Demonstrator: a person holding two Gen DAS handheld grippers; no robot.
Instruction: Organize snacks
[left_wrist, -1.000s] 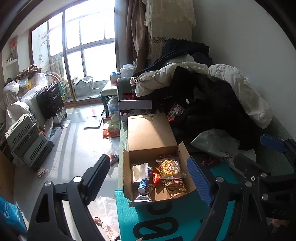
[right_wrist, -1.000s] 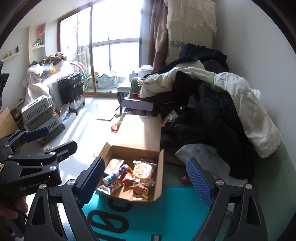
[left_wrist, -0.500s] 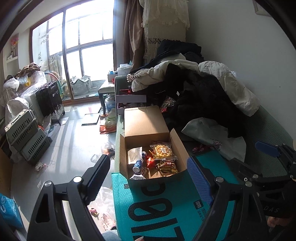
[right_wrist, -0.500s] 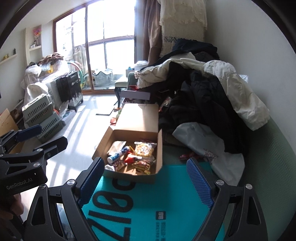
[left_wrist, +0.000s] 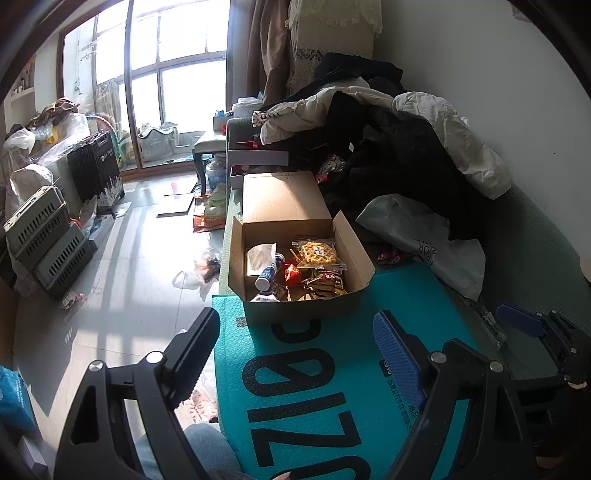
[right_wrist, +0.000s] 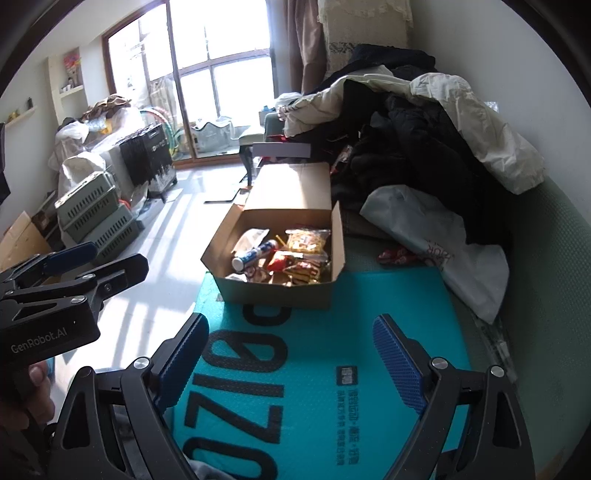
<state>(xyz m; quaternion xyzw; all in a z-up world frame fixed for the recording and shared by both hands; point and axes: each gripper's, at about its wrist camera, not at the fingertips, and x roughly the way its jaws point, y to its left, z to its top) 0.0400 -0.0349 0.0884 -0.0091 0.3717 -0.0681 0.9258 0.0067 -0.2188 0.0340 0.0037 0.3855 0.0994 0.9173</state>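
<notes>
Snacks (left_wrist: 295, 266) sit in the open cardboard box (left_wrist: 295, 314) at frame centre, straight ahead of both my claws. Left gripper (left_wrist: 295, 343) and right gripper (right_wrist: 291, 347) stand wide apart, empty, low in frame over the teal mat (right_wrist: 332, 332). Box's long axis runs away from me; I judge neither claw clearly nearer. Legible: "GenRobot.AI" on the left gripper's body; large digits on the mat.

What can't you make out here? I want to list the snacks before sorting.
- Open brown cardboard box: its near wall hides the lowest packets, left wrist view.
- Small red wrappers: print too small, right wrist view.
- White crumpled packet: contents unseen.
- Black-and-white clothing pile: may cover more.
- Teal printed mat: cut off by bottom edge.
</notes>
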